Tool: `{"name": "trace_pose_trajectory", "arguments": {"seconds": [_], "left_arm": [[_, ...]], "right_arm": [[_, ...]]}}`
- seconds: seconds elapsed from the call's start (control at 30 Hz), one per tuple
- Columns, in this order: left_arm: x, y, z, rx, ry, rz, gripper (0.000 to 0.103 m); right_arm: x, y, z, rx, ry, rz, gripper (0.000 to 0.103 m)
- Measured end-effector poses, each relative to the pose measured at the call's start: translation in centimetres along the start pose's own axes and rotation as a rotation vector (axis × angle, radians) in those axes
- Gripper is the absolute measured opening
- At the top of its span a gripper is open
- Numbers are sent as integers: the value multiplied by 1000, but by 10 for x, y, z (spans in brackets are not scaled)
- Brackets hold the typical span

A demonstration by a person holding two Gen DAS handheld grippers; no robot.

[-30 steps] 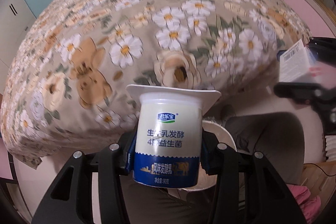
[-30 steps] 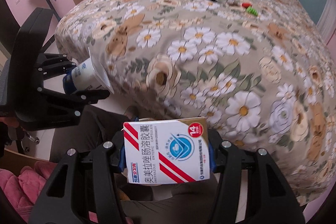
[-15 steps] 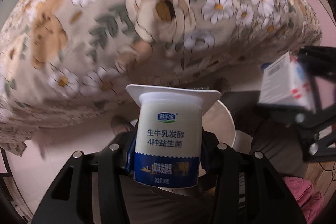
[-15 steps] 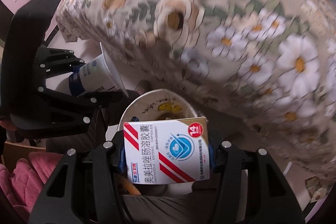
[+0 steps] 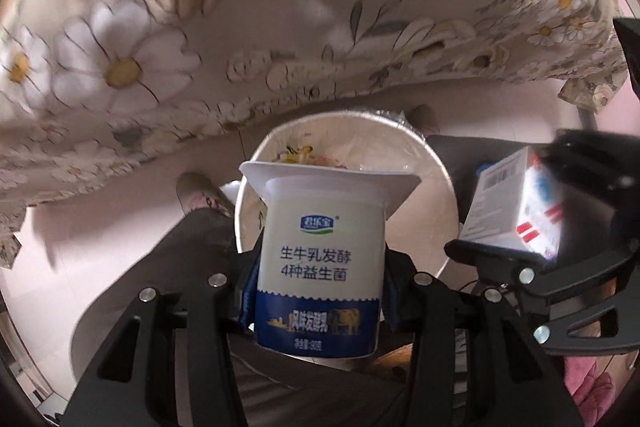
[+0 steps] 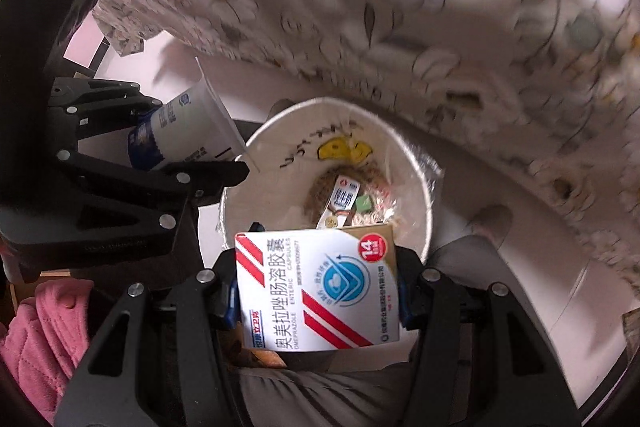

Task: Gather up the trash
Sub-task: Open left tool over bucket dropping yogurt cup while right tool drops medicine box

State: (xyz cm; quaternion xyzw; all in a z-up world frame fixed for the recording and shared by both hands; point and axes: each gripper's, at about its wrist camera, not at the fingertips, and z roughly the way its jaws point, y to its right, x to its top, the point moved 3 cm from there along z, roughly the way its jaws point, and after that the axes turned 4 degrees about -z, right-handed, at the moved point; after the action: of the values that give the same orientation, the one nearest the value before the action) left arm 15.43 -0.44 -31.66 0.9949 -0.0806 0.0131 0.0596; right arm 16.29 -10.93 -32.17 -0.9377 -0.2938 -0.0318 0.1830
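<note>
Both loads hang right above the white bin (image 6: 424, 183) (some wrappers inside): left gripper (image 5: 318, 291) clamps the yogurt cup (image 5: 320, 267) upright, right gripper (image 6: 316, 301) grips the medicine box (image 6: 316, 287) nearer its middle.

1 yogurt cup (image 5: 320, 263), 1 medicine box (image 6: 316, 291), 1 paper bowl (image 6: 400, 147), 2 grippers.

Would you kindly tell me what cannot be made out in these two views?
- Left wrist view: most of the bin interior, hidden behind the yogurt cup.
- Right wrist view: the near inside wall of the bin, hidden by the medicine box.
- Both views: bedspread pattern, motion-blurred.
- Right wrist view: wrappers in the bin, too small to identify.
</note>
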Motion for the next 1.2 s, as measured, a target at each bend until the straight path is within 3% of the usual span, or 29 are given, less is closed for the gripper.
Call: {"name": "trace_pose_trajectory", "arguments": {"seconds": [0.87, 1.2], "left_arm": [[-8, -13, 101, -25, -204, -91, 50], [-6, -20, 133, -45, -267, -125, 50]], "right_arm": [[-25, 30, 106, 22, -162, 155, 56], [-32, 29, 137, 20, -242, 145, 56]]}}
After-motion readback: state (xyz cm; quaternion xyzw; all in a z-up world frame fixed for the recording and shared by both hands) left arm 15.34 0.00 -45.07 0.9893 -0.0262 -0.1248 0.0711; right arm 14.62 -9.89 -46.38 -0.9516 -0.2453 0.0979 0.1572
